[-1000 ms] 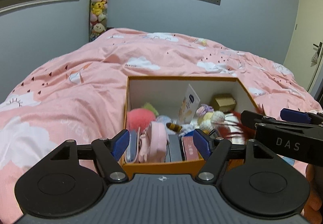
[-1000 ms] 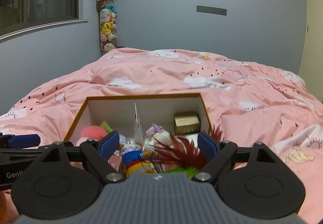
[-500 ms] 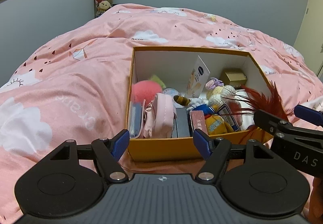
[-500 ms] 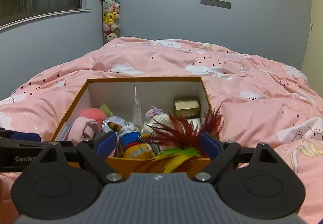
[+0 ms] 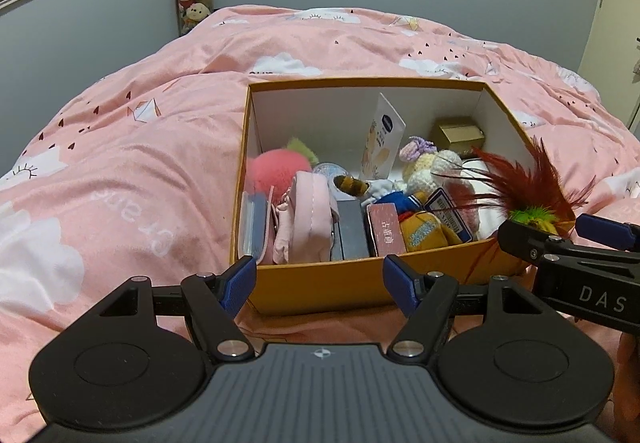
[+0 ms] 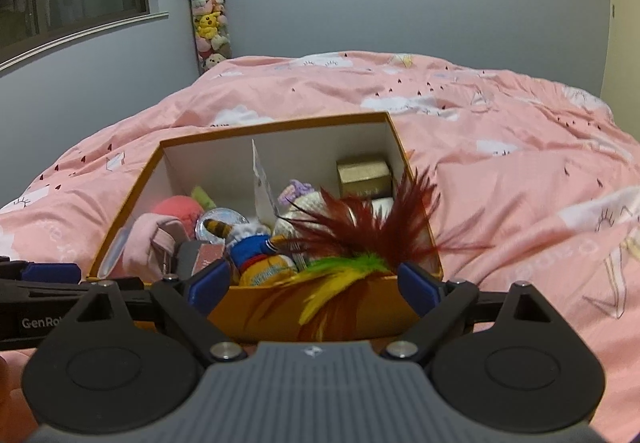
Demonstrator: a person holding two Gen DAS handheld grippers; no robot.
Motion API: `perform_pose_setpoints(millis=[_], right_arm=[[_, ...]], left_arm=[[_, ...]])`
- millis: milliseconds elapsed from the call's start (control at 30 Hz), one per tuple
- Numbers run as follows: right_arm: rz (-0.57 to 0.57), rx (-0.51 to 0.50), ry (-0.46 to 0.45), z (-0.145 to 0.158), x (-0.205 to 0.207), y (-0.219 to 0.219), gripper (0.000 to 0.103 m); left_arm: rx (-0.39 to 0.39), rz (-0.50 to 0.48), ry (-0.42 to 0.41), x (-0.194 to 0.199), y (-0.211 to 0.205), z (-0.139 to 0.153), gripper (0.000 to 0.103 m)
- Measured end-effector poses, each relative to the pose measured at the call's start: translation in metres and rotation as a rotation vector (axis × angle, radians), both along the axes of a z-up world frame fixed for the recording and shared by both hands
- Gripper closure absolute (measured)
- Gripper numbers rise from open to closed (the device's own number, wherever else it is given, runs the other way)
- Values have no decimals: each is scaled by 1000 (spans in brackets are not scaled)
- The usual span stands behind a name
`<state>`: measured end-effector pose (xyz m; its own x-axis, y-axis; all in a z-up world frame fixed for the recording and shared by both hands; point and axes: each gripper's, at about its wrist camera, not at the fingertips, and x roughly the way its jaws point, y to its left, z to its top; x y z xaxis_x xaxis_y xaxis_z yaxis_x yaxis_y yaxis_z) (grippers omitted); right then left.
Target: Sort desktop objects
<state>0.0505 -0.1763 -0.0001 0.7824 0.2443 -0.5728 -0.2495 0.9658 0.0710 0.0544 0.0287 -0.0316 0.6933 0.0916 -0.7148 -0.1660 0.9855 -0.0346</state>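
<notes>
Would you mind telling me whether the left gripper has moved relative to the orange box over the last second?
Yes. The left gripper has pulled back and risen: the orange box now sits higher in its view, with its front wall and more of its contents exposed.

You have one orange box (image 5: 320, 285), one feather toy (image 5: 528, 191), one pink pouch (image 5: 310, 219), one gold carton (image 5: 460, 133), two grippers.
</notes>
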Motion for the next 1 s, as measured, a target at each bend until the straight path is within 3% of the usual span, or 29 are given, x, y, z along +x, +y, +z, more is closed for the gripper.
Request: perform_pose_setpoints(millis=[300, 667, 1000], right_arm=[[-30, 31, 61, -15, 10, -7, 11], [-19, -49, -10, -15, -5, 7, 9], [-31, -49, -3, -16, -8, 7, 8]], left_arm=[[13, -1, 39, 4, -4, -11, 21], [22, 5, 51, 3, -6, -13, 21], [37, 8, 61, 3, -7, -15, 21]])
